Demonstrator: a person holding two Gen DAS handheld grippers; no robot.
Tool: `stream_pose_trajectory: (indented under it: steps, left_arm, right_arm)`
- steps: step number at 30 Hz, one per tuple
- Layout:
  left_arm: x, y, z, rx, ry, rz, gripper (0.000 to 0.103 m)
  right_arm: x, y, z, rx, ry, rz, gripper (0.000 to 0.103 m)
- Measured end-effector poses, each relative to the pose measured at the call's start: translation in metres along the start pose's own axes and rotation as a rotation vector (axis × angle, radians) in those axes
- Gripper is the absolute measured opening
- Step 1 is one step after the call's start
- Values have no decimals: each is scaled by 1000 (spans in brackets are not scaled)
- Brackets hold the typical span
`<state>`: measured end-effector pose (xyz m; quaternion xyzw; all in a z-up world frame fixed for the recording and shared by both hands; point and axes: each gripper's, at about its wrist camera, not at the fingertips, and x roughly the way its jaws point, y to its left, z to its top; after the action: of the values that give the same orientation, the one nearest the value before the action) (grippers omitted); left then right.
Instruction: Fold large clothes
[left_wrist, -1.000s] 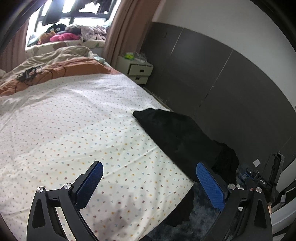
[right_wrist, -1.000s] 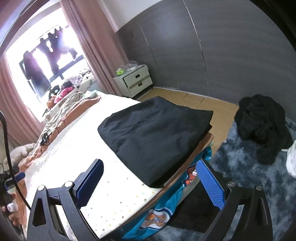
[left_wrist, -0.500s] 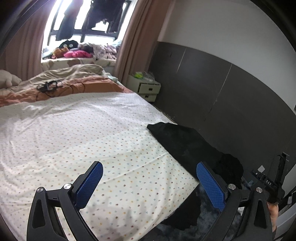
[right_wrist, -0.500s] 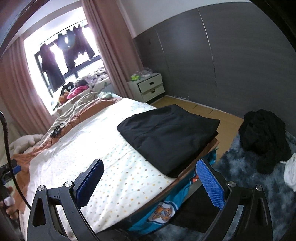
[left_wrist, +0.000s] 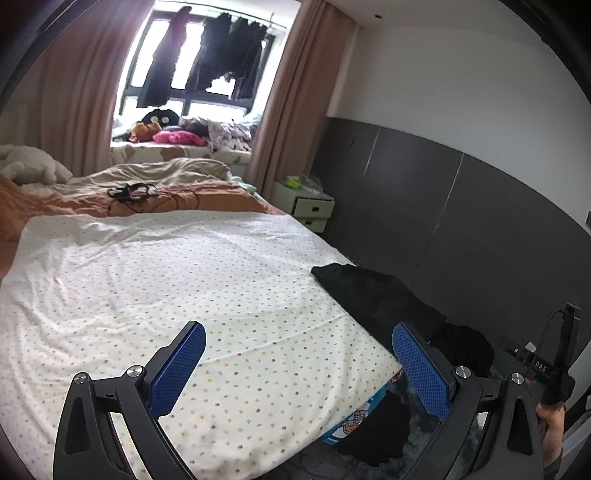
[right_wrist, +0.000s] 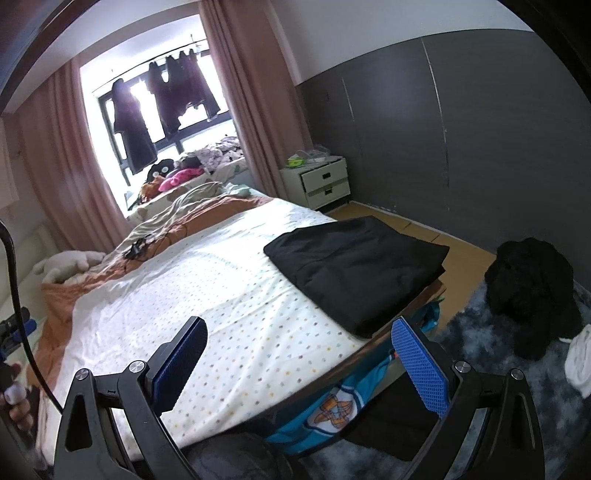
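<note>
Both grippers, left gripper (left_wrist: 297, 363) and right gripper (right_wrist: 299, 360), have been pulled back with fingers spread and empty, so the folded black garment (right_wrist: 356, 266), right of centre on the bed (right_wrist: 207, 295), looks done.

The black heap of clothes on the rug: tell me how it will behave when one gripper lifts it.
The black heap of clothes is slumped and lumpy, so it is probably floppy and will sag and stretch out from one pinch. It looks like bunched fabric, so likely light for its bulk. The fuzzy rug under it may drag at it a little.
</note>
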<state>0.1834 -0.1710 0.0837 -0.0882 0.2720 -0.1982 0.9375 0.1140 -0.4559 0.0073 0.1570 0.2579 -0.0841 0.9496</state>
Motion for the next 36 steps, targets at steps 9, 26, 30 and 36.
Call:
stream_pose_trajectory:
  steps: [9, 26, 30, 36]
  left_arm:
    - [-52, 4, -37, 58, -71, 72, 102]
    - [-113, 5, -115, 53, -146, 213, 102]
    - [-119, 4, -127, 70, -162, 245, 102]
    - [-119, -5, -139, 138, -173, 279, 102]
  right_arm:
    - [-20, 26, -39, -62, 22, 25, 100]
    - [-36, 81, -102, -184, 1, 75, 100]
    - [-32, 89, -113, -188, -6, 87, 100]
    - [-31, 98, -124, -221, -10, 114, 100]
